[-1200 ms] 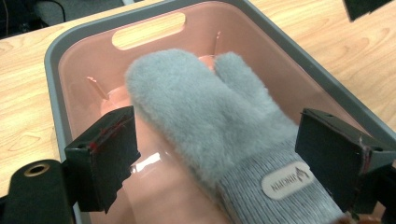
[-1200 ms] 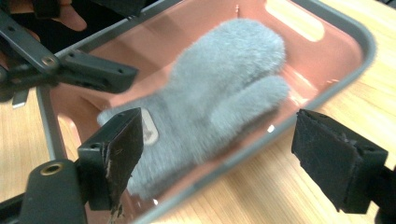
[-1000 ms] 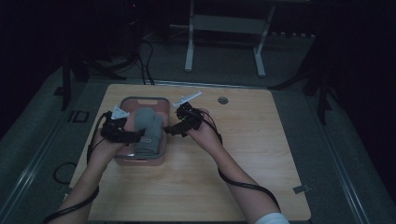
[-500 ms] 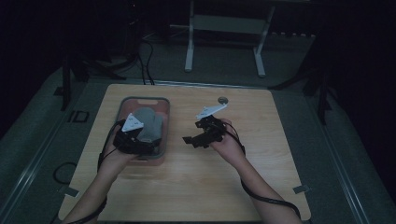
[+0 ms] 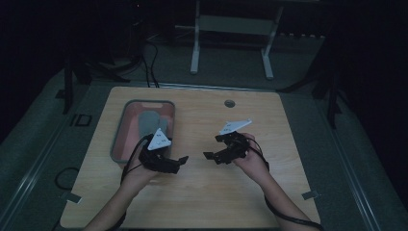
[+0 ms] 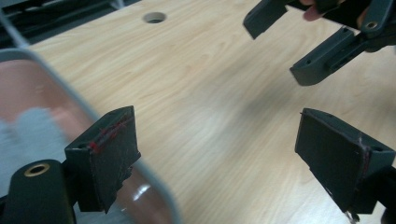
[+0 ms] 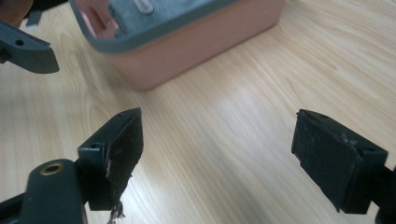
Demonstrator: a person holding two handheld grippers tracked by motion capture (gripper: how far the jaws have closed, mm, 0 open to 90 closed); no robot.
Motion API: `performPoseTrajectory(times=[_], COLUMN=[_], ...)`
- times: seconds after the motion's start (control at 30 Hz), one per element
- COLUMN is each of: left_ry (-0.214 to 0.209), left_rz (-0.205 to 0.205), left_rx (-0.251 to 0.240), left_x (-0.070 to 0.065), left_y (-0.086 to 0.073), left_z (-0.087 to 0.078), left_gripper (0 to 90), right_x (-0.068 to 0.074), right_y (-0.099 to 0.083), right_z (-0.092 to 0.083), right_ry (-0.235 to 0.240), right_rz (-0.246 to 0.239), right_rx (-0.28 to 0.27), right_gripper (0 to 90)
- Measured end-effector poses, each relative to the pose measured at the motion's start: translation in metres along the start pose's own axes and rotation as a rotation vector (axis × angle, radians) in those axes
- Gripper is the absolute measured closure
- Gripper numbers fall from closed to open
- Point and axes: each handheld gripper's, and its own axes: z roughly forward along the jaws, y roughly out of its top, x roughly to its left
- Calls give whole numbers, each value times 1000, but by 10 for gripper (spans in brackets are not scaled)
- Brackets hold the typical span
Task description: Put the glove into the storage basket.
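Black left gripper (image 5: 179,162) and right gripper (image 5: 211,155), grey three-cornered plates, trailing cables.

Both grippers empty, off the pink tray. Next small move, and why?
Probably ease both grippers back to rest near the person. The left gripper and right gripper face each other over bare table with jaws wide and nothing between them, while the grey cloth lies inside the pink tray. The placing looks finished.

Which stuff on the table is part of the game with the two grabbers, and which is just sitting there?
Part of the job:
- pink tub
- grey cloth inside it
- left gripper, open, holding nothing
- right gripper, open, holding nothing

Just lying about:
- table hole
- white stand behind the table
- cables on the floor
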Motion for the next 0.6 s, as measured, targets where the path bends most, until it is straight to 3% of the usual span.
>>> performPoseTrajectory(times=[0.2,0.23,0.6], left_ry=[-65,-91,-183], left_rz=[42,54,69], left_rx=[10,20,26], left_x=[-18,-24,-47], left_y=[-5,-7,-24], left_z=[13,18,43], left_gripper=[136,136,136], right_x=[0,0,-4], right_y=[-21,-27,-73], right_z=[-11,-14,-27], right_ry=[-8,-7,-7], right_rz=[-25,-26,4], right_rx=[4,7,-12], right_gripper=[162,159,159])
